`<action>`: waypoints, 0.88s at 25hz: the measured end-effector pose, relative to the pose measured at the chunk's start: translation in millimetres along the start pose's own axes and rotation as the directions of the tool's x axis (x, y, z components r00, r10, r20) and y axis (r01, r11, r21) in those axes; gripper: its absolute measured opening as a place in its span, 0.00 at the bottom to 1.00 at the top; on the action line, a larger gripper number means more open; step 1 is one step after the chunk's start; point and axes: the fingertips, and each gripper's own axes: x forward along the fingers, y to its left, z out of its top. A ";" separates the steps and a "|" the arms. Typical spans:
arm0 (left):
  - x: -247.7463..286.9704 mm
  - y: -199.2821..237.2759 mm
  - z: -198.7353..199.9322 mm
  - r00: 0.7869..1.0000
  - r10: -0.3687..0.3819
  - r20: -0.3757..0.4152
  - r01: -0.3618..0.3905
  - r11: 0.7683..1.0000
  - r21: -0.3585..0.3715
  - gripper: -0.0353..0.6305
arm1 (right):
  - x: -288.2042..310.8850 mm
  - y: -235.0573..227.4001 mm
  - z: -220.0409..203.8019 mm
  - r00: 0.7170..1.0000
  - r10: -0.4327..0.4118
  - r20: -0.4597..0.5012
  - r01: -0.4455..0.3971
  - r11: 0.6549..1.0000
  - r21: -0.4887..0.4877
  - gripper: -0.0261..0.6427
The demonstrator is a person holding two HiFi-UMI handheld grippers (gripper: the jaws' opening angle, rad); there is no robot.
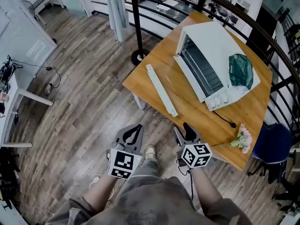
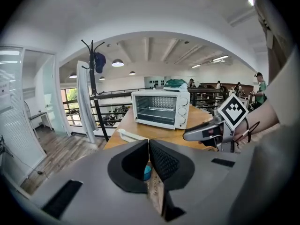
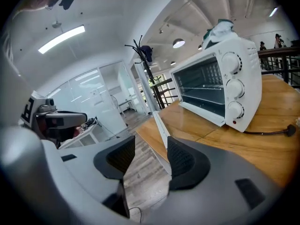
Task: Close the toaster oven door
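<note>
A white toaster oven (image 1: 211, 62) stands on the wooden table (image 1: 154, 64). Its glass door lies folded down flat, and the door's white handle bar (image 1: 161, 90) runs along near the table's edge. Both grippers hover over the floor in front of the table, apart from the oven. My left gripper (image 1: 136, 127) has its jaws together with nothing held. My right gripper (image 1: 186, 125) is close to the table's front edge. In the right gripper view the right gripper (image 3: 150, 156) stands open and empty, with the handle bar (image 3: 161, 130) and the oven (image 3: 220, 90) beyond it. The left gripper view shows the oven (image 2: 161, 108) straight ahead.
A green cloth (image 1: 240, 71) lies on top of the oven. A black power cord (image 1: 225, 119) and a pink flower (image 1: 241, 139) lie on the table to the right. A black coat-stand pole (image 1: 137, 22) rises left of the table, a curved railing (image 1: 262, 36) runs behind, and a blue chair (image 1: 272, 146) stands at the right.
</note>
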 end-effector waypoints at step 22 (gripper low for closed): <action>64.6 36.0 -72.0 0.992 0.022 -0.124 -0.036 0.994 -0.108 0.08 | 102.7 -47.0 -58.6 0.995 -0.059 -0.080 0.074 0.979 0.191 0.35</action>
